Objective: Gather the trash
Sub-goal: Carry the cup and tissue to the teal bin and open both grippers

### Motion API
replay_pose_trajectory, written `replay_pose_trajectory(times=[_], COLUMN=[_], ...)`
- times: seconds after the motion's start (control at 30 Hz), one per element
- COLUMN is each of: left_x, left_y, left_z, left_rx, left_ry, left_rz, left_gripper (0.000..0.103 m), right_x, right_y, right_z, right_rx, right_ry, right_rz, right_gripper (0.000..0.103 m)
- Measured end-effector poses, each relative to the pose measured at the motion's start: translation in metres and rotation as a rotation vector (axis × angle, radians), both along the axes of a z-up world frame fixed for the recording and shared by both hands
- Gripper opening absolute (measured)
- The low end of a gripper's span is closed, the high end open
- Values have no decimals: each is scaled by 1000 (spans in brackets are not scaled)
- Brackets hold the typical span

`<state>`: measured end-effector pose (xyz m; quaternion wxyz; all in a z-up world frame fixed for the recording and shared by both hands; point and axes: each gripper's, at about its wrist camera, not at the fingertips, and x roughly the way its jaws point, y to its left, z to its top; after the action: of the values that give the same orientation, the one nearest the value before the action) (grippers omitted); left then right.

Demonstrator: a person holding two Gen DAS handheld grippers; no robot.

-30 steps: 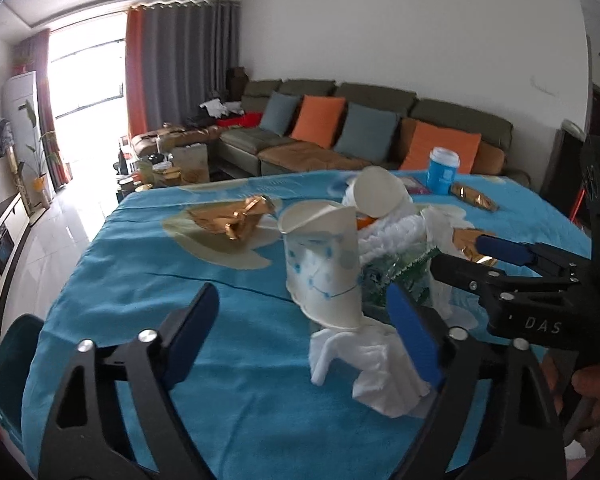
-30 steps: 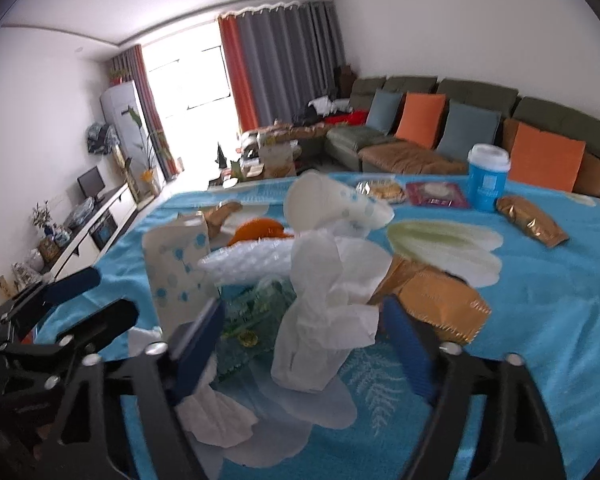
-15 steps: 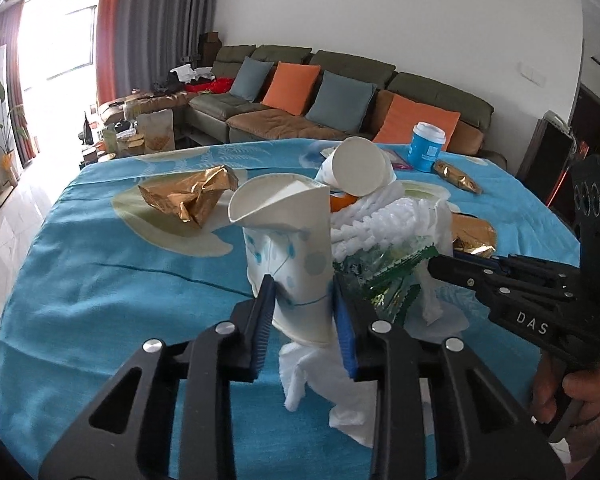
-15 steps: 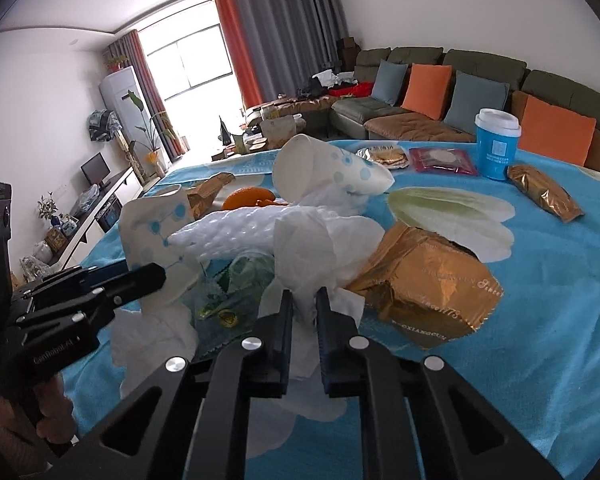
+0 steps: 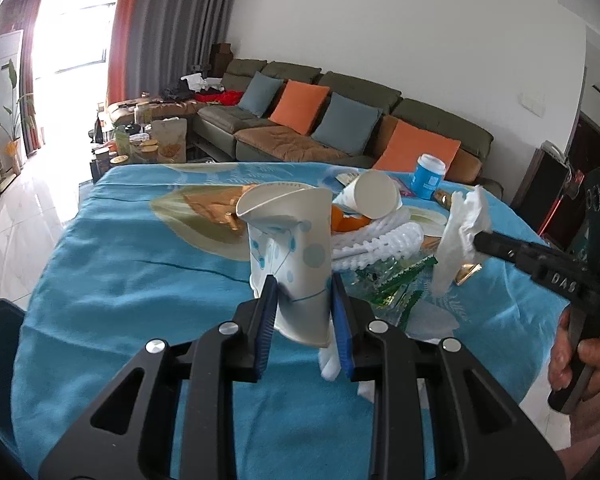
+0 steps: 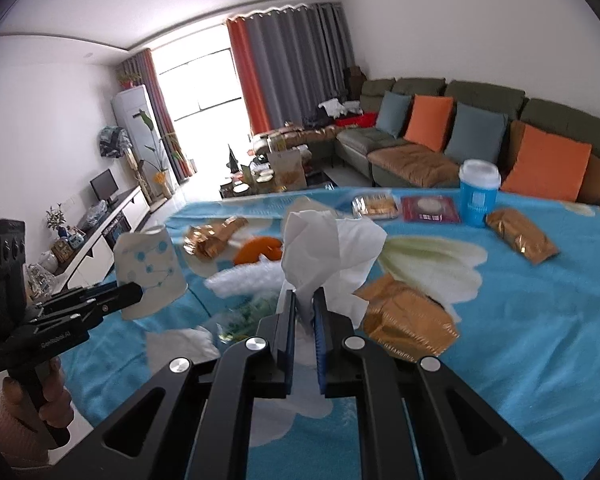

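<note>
Beside the orange peel (image 5: 346,222) on the blue tablecloth (image 5: 140,280), the left gripper (image 5: 302,312) is clamped across the lower wall of a dented paper cup (image 5: 290,256), and the wall has creased inward under the pads. Such a cup seems light and thin, so a gentle squeeze low on the body, where it is narrower, looks safest; a harder pinch would likely fold it flat. Just right of the peel, the right gripper (image 6: 304,312) is closed tight on a crumpled white tissue (image 6: 328,252), lifted clear of the cloth. Tissue is soft and nearly weightless and probably tears easily, so a bunched fold suits it. Gold wrappers (image 6: 410,324), white foam netting (image 5: 380,240) and a second cup (image 5: 374,198) lie near the peel.
</note>
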<state>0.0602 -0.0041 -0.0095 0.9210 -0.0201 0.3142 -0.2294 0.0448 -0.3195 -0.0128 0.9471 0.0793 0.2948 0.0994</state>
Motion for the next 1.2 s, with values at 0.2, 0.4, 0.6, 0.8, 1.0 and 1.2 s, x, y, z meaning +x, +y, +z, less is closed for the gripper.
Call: replay_pose_trajectory(times=[0.2, 0.4, 0.6, 0.8, 1.0, 1.2], left_x=[-19, -35, -50, -58, -59, -54], left_y=[31, 79, 138, 192, 241, 275], left_z=[9, 14, 15, 11, 2, -21], left_rx=[6, 20, 44, 60, 86, 72], left_ry=[-17, -16, -8, 32, 74, 137], left_rz=[44, 144, 289, 439, 551, 613], left_gripper=[27, 27, 27, 27, 27, 27], right_x=[-12, -5, 20, 43, 66, 89], right_y=[25, 76, 151, 223, 283, 330], right_z=[27, 44, 47, 46, 36, 19], right_rx=[19, 81, 92, 102, 118, 123], right_ry=[-65, -89, -67, -27, 28, 90], right_rz=[114, 309, 507, 661, 763, 812], right_gripper=[8, 8, 8, 8, 8, 8])
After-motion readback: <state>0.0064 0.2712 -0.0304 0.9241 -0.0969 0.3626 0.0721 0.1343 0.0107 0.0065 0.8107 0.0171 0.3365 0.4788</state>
